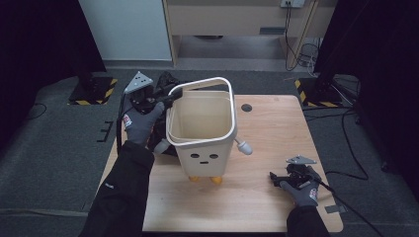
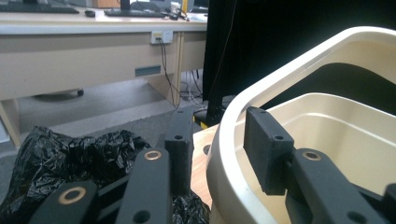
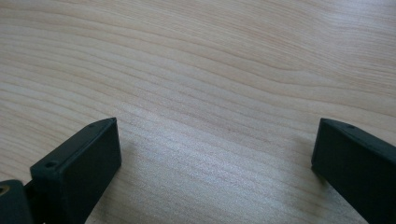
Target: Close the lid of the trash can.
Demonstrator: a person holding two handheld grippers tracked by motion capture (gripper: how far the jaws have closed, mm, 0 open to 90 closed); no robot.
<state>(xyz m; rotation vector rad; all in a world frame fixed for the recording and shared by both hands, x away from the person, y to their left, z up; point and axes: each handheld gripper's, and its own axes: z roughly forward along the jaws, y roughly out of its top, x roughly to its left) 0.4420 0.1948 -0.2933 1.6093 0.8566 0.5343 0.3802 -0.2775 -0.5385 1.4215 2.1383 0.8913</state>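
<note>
Wood table; L tongs raised, astride cream bin rim, unclosed; R tongs low, wide, empty.

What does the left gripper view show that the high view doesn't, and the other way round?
Left gripper view alone: the left gripper's jaws stand either side of the bin's rim, one inside and one outside, with a gap left; also a desk with keyboards behind.

High view alone: the bin's face, orange feet, the raised ring frame, and the right gripper low over the table.

Both: the cream bin and the black plastic bag beside it.
</note>
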